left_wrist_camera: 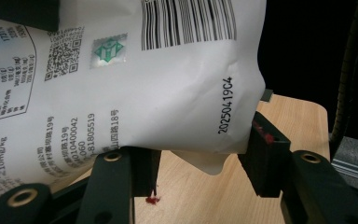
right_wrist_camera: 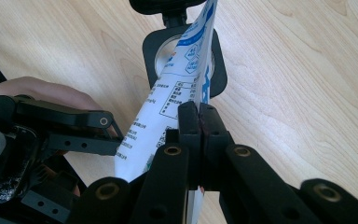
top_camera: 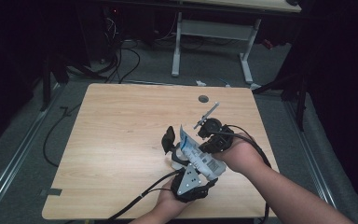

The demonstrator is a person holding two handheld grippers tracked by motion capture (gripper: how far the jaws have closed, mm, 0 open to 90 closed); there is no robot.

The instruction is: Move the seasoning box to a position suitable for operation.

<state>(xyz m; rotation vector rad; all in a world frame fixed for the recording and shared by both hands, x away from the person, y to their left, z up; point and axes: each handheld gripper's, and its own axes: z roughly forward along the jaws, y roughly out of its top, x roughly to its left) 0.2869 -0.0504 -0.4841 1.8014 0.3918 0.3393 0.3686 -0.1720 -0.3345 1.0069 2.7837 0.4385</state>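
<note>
1. We hold 1 white plastic bag with blue print and a barcode [top_camera: 196, 156] up off the light wooden table [top_camera: 121, 135], low and right of the middle in the high view.
2. Our right gripper [right_wrist_camera: 199, 116] has its 2 black jaws pressed together on a thin edge of the bag.
3. Our left gripper [left_wrist_camera: 198, 161] has its jaws on both sides of the fat lower part of the bag. They look like they squeeze it.
4. A black round stand with a hole in it [right_wrist_camera: 185, 58] sits on the table under the bag, at the top middle of the right gripper view.
5. We think the step now is holding the bag steady with both grippers, maybe to open it or pour from it.
6. Next we would need a firm grip and a slow pull, so the bag does not slip or rip.
7. The table has lots of bare room at the left and top of the high view. The bottom edge is near our hands, so we should move away from it.
</note>
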